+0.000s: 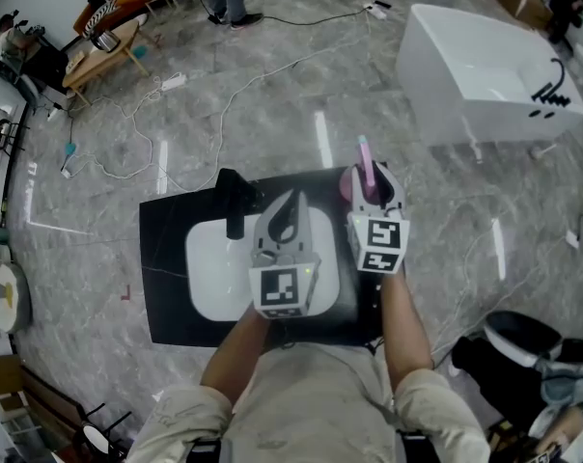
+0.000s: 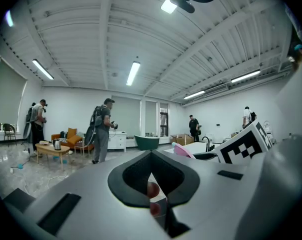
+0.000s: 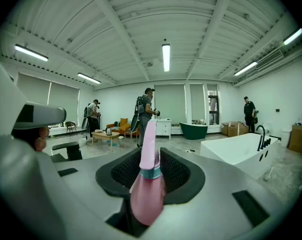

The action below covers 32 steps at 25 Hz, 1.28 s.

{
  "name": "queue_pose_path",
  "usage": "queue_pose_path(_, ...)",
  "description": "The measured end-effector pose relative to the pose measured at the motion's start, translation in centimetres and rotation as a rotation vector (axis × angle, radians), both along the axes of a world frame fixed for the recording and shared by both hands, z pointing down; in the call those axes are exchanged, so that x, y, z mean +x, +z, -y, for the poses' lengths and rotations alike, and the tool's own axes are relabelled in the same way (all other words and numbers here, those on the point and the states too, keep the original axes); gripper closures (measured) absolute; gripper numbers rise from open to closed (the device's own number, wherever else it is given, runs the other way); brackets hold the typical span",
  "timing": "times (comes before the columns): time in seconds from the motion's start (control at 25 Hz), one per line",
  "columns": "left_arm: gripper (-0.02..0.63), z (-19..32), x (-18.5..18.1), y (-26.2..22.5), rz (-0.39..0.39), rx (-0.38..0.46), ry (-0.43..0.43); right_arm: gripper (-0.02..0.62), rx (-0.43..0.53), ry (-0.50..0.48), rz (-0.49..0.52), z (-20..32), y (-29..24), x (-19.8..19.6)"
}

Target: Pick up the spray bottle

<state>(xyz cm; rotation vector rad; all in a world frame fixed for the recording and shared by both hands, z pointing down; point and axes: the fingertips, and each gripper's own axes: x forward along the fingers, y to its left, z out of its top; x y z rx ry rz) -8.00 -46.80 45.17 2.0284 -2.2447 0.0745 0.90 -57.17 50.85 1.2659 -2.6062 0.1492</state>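
A pink spray bottle stands upright between the jaws of my right gripper, which is shut on its body. The long pink nozzle rises above the jaws. In the head view the spray bottle pokes up out of the right gripper above the right end of a black counter. My left gripper hovers over the white sink basin, its jaws drawn together to a point with nothing held. The left gripper shows only a thin wedge of gap between its jaws.
A black faucet stands at the basin's far edge. A white bathtub sits on the floor at the far right. Cables run across the marble floor. Several people and furniture stand far off.
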Motion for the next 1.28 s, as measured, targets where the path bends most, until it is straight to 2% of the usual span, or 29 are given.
queue_pose_path(0.32, 0.604, -1.6, 0.7, -1.2, 0.035, 0.049, 0.051, 0.469, 0.05, 0.044, 0.007, -3.1, -3.0, 1.6)
queue_pose_path(0.52, 0.604, -2.6, 1.0, -2.3, 0.028, 0.085, 0.079, 0.469, 0.092, 0.07, 0.023, -5.7, -5.5, 2.6)
queue_pose_path(0.72, 0.604, -4.2, 1.3, -2.7, 0.01, 0.088, 0.108, 0.469, 0.127, 0.087, 0.042, -8.9, -7.5, 3.0)
queue_pose_path(1.28, 0.604, -7.8, 2.6, -4.1, 0.039, 0.122, 0.191, 0.469, 0.194, 0.113, 0.07, -16.2, -11.1, 5.3)
